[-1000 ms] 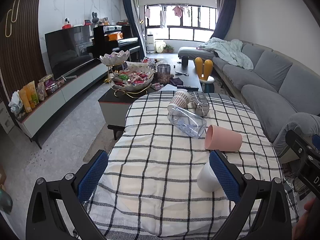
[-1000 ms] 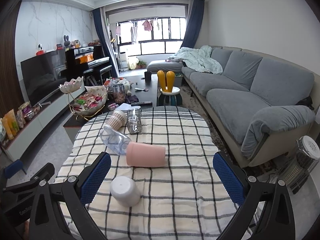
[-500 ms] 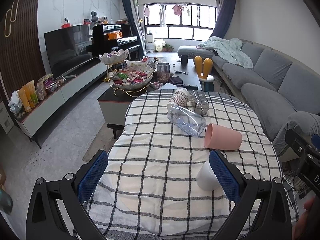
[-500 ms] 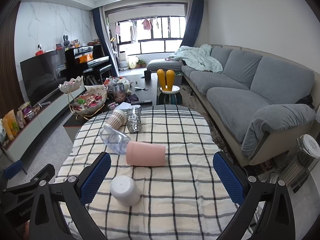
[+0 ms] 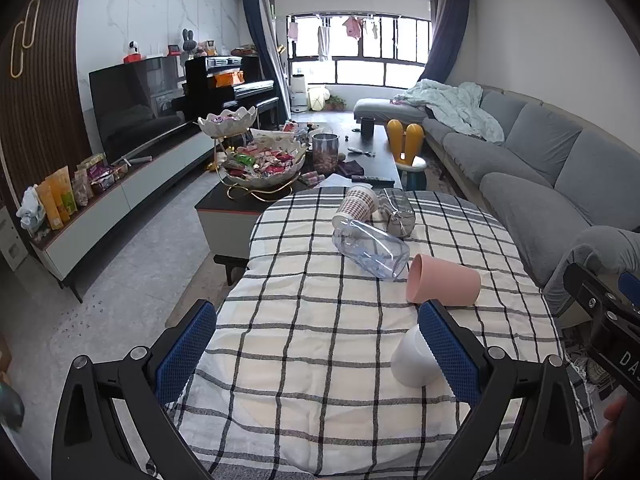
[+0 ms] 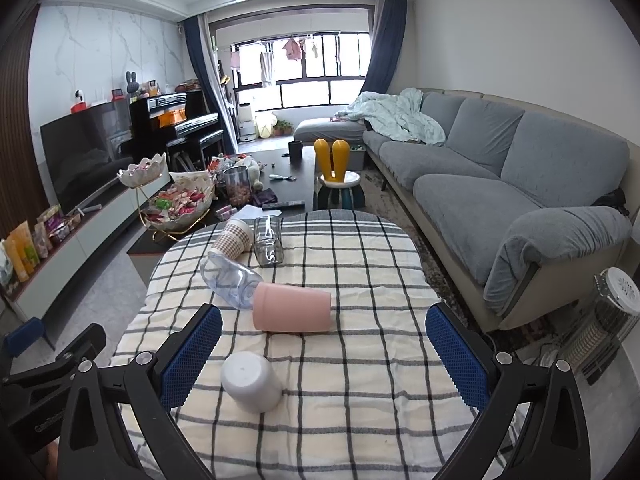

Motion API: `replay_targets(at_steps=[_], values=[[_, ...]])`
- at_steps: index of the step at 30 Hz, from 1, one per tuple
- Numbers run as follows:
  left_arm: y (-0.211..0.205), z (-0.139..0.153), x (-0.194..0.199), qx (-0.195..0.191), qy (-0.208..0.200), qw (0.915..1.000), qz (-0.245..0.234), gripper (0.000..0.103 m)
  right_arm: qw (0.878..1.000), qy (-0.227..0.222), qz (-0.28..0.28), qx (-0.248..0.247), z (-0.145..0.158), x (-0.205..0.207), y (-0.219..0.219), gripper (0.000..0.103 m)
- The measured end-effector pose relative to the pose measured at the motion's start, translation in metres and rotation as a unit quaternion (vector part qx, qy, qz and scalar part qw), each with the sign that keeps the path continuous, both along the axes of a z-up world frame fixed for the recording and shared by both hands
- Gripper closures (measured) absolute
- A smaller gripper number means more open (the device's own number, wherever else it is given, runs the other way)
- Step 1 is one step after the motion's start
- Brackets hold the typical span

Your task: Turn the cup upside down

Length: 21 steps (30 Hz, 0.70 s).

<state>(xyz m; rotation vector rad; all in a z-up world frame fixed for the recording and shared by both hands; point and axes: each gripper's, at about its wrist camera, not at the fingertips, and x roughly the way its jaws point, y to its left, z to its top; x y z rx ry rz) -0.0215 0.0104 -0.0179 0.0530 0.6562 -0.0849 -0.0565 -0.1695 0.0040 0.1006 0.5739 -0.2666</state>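
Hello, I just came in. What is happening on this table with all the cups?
A person holds a two-finger gripper in each hand above a table with a checked cloth. Both the left gripper and the right gripper are open and hold nothing. Five cups lie on their sides: a white cup nearest, a pink cup, a clear plastic cup, a patterned paper cup and a glass. None stands upside down yet.

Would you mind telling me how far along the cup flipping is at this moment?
Done: the white cup seems to stand upside down, bottom facing up. In hand: nothing; the left claw and right claw are both open above the checked tablecloth. Left: the pink cup, clear cup, checkered cup and glass lie on their sides.
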Motion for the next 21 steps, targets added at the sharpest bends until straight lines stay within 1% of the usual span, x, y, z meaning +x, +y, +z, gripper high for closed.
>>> replay_targets(at_steps=[21], values=[[0.0003,-0.0026,0.0027,0.007,0.005,1.0000,0.005,0.000,1.000,0.001,-0.001,0.002,-0.0001,-0.0001,0.0001,0.001]])
